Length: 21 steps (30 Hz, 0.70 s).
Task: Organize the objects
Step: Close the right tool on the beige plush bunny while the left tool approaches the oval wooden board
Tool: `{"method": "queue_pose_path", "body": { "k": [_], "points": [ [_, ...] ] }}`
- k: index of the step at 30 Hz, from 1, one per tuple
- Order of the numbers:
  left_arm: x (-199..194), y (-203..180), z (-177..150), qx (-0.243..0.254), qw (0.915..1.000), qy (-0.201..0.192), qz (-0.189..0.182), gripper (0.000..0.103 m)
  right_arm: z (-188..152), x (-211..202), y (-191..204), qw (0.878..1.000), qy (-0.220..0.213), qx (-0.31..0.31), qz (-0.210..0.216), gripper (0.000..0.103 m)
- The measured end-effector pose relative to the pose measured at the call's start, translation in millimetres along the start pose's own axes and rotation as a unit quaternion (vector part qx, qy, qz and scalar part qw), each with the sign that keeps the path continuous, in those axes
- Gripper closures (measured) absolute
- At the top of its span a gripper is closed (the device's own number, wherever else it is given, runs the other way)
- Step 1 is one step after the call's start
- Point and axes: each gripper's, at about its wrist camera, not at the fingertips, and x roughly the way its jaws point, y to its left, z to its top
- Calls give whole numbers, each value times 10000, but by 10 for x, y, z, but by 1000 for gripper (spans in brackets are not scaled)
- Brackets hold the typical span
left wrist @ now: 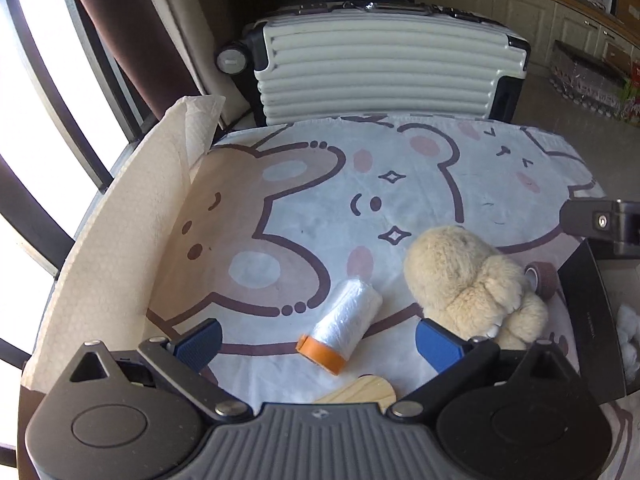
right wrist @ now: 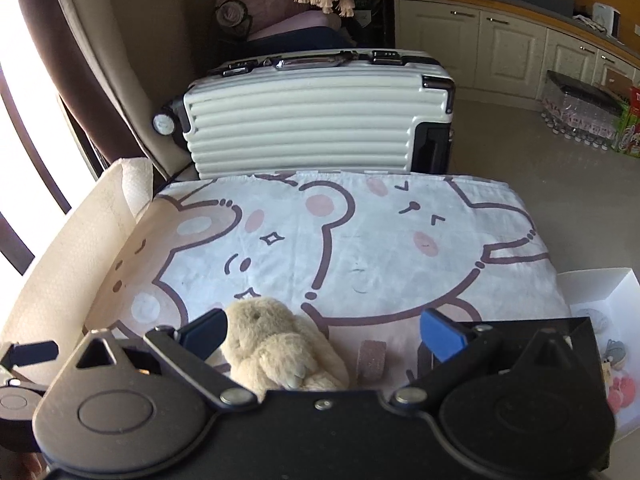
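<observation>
**Left wrist view: both grippers wide open over the bear-print table, nothing picked yet**

The table point(left wrist: 360, 184) under its bear-print cloth carries every loose item, with a white ribbed suitcase point(left wrist: 384, 68) standing behind it. Largest of the loose things is the cream plush toy point(left wrist: 472, 280), lying at the right. Next comes the roll of clear film with an orange end point(left wrist: 340, 326), lying on its side just left of the toy, then a small brownish tape roll point(left wrist: 542, 280) touching the toy's far side. A pale wooden piece point(left wrist: 360, 390) peeks out under the left gripper point(left wrist: 318, 340), whose blue fingers stand spread, holding nothing, with the film roll between them.

My judgement: the film roll is the likely pick. It should be squeezed across its middle, fingers square to its long axis, so it cannot roll away.

The right wrist view adds what the left lacks: a white box point(right wrist: 600, 284) beside the table, already holding small things, probably the destination. The right gripper point(right wrist: 324, 332) is likewise spread and empty, plush toy and tape roll between its fingers. The film roll is missing there.
</observation>
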Motion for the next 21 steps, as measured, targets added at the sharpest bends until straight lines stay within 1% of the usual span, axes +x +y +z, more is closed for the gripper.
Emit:
{"method": "queue_pose_path", "body": {
  "k": [3, 5, 7, 10, 14, 18, 21],
  "points": [
    [113, 6, -35, 163, 9996, 117, -178, 6, -1, 99, -4, 9999, -23, 125, -10, 0],
    [190, -13, -65, 359, 9989, 169, -263, 7, -8, 171, 4, 9999, -14, 108, 94, 0],
    [265, -23, -90, 472, 9980, 243, -340, 8, -25, 256, 28, 9999, 14, 43, 110, 0],
    [385, -25, -118, 516, 9966, 394, -511, 8, -52, 380, 60, 9999, 12, -105, 133, 0],
    [537, -37, -166, 516, 9946, 593, -679, 8, -149, 560, 47, 9990, -176, -244, 316, 0],
    [664, -44, -218, 539, 9924, 782, -781, 8, -242, 710, 107, 9959, -132, -571, 694, 0],
    [729, -35, -242, 536, 9915, 882, -787, 8, -289, 803, 204, 9927, -88, -866, 831, 0]
  ]
}}
